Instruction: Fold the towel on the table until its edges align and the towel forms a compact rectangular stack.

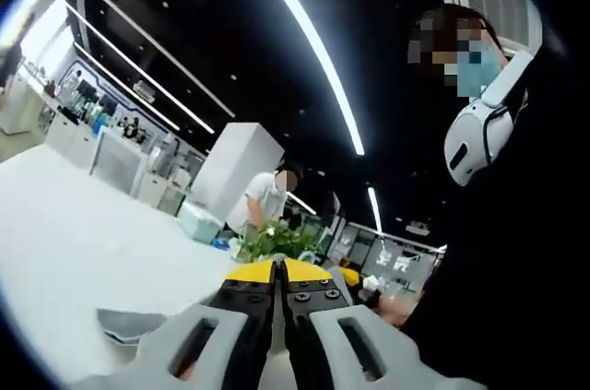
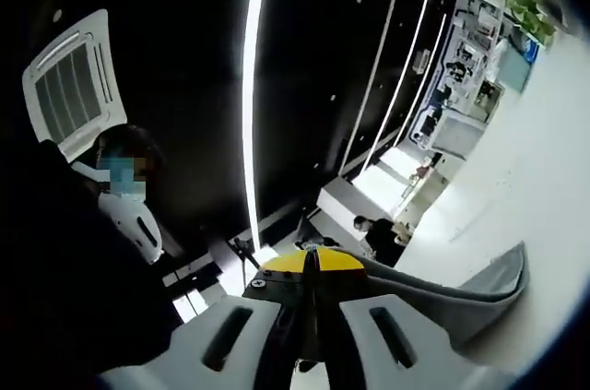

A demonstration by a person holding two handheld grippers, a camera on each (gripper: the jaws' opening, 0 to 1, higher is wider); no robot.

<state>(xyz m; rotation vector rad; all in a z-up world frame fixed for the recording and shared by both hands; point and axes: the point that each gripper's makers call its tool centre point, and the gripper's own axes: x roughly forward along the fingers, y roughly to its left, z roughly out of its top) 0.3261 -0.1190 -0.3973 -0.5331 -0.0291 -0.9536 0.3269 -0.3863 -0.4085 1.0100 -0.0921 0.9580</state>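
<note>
Left gripper view: we see our left gripper rising from 6 o'clock with its yellow-tipped jaws pressed together, and we cannot tell whether any cloth sits between them. A small grey piece of the towel shows at 7 o'clock, lying on the white table just beside the gripper's pale housing. Beyond the jaw tips at the centre stands a green plant, and past it a person in a white shirt bends over near a white pillar. At 2 o'clock a person in dark clothes with a white neck device fills the edge. A long ceiling light strip runs from 12 o'clock toward the centre.

In the right gripper view, our right gripper comes up from 6 o'clock, jaws closed and pinching the grey towel, whose fold sweeps from the tips out toward 4 o'clock above the white tabletop. A ceiling air vent sits at 10 o'clock, and green leaves hang at 1 o'clock.
</note>
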